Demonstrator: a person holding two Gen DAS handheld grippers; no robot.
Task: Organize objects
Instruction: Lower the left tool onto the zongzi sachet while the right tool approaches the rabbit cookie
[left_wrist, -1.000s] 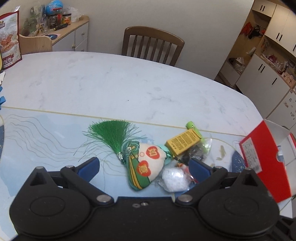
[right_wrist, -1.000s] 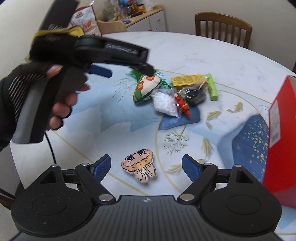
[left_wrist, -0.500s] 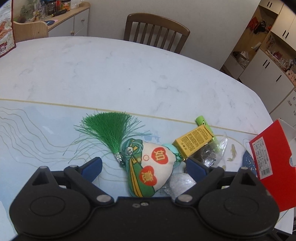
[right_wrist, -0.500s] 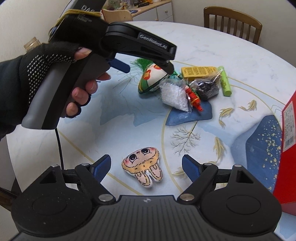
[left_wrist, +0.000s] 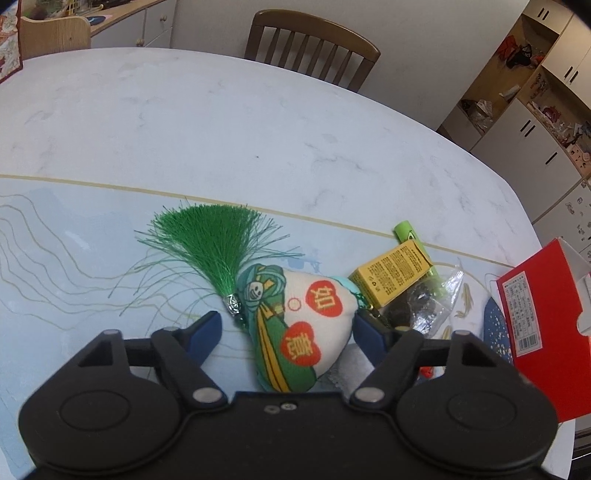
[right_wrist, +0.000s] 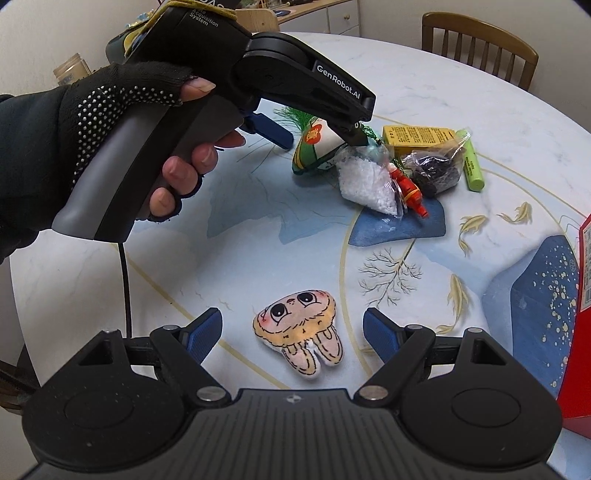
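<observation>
The left gripper (left_wrist: 286, 326) straddles the sachet (left_wrist: 299, 325) with its jaws spread wide, gripping nothing – the sachet lies on the mat (left_wrist: 74, 258) beside the yellow box (left_wrist: 391, 273). Closing could snag the loose tassel (left_wrist: 214, 236) or pinch the salt bag (right_wrist: 365, 181) touching it. The right gripper (right_wrist: 291, 332) hangs agape over the plush (right_wrist: 299, 332), empty

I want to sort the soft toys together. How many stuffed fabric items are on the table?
2: the green tasselled pouch between the left gripper's open fingers, and the tooth-shaped plush before the right gripper. Others may hide under the pile.
</observation>
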